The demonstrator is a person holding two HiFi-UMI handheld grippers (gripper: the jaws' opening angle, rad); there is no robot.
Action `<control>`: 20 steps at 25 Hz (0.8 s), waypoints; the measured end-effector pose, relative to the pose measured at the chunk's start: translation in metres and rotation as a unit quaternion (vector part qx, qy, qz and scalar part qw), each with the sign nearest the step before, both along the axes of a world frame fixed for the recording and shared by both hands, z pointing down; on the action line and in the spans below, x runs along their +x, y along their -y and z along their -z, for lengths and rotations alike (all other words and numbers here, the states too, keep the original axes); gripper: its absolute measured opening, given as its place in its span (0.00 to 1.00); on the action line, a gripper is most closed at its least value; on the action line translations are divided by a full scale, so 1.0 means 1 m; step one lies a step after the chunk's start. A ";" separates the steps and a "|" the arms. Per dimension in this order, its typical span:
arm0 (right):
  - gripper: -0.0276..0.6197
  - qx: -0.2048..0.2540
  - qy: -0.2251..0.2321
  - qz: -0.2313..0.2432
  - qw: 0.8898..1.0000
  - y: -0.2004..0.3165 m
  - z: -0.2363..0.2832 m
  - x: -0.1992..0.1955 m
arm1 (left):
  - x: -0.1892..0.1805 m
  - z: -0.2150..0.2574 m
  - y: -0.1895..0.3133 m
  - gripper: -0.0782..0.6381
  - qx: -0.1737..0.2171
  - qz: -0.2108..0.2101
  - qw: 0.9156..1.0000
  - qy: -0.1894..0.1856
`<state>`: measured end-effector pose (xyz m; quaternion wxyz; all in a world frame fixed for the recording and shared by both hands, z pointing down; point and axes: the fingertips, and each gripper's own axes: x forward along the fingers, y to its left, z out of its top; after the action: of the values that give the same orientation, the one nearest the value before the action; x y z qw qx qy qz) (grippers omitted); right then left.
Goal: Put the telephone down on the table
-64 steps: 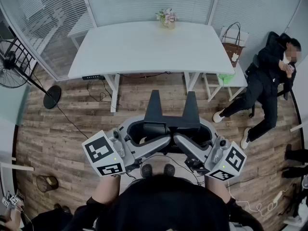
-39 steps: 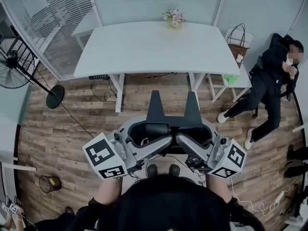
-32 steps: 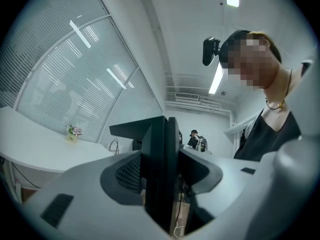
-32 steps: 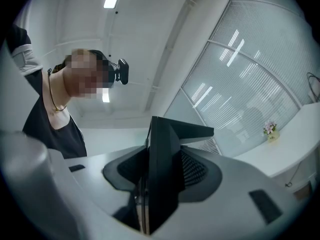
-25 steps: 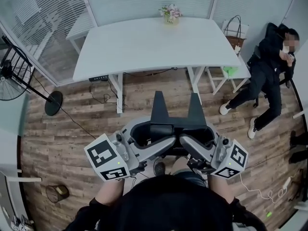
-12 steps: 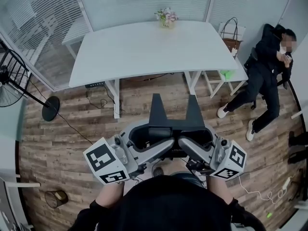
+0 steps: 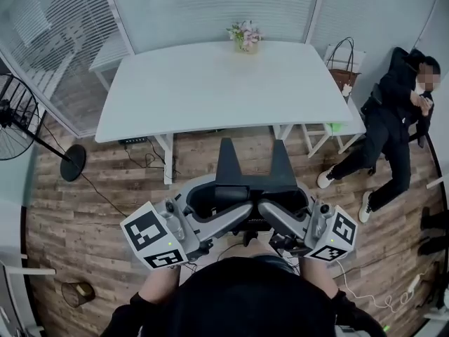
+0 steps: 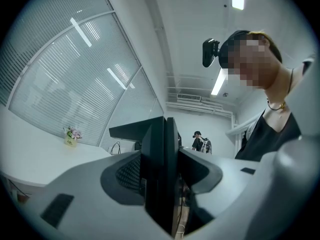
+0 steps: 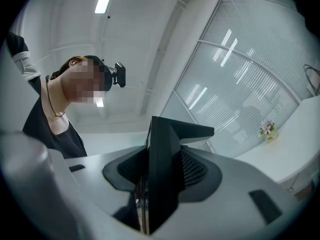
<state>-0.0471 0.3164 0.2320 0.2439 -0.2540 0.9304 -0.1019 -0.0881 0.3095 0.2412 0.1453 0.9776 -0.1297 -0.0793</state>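
Wide plank floor (image 7: 91, 209) all around. Ahead, the big white table (image 7: 210, 83), backed by a glass wall with blinds. Off to the right, a person in black (image 7: 393, 118) slumped in a chair, legs stretched out over the floor. Far left, a standing fan (image 7: 17, 118). By the table's right end, a small white stool (image 7: 340, 118) and a brown bag (image 7: 342, 65) at its far side. Down close to the body, the black telephone (image 7: 252, 181), up in the air over the floor, short of the table's near edge. Left tool (image 7: 223, 196) clamped on its left side, right tool (image 7: 284, 196) on its right, gray jaws partway closed, black body pinched between the pads. Smallest of all, a little vase of flowers (image 7: 244, 35) at the table's far edge.
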 end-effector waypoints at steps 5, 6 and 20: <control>0.35 0.004 0.004 0.011 1.000 0.040 0.005 0.021 | 0.021 0.006 0.040 0.42 0.004 0.010 1.000 0.000; 0.35 0.005 0.005 0.013 1.000 0.048 0.006 0.025 | 0.025 0.008 0.047 0.42 0.005 0.012 1.000 0.000; 0.34 0.003 0.015 0.043 0.999 0.143 0.014 0.071 | 0.070 0.017 0.141 0.42 0.006 0.039 0.999 -0.006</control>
<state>0.0240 0.1729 0.2178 0.2537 -0.2114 0.9371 -0.1132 -0.0176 0.1686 0.2244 0.1371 0.9722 -0.1663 -0.0912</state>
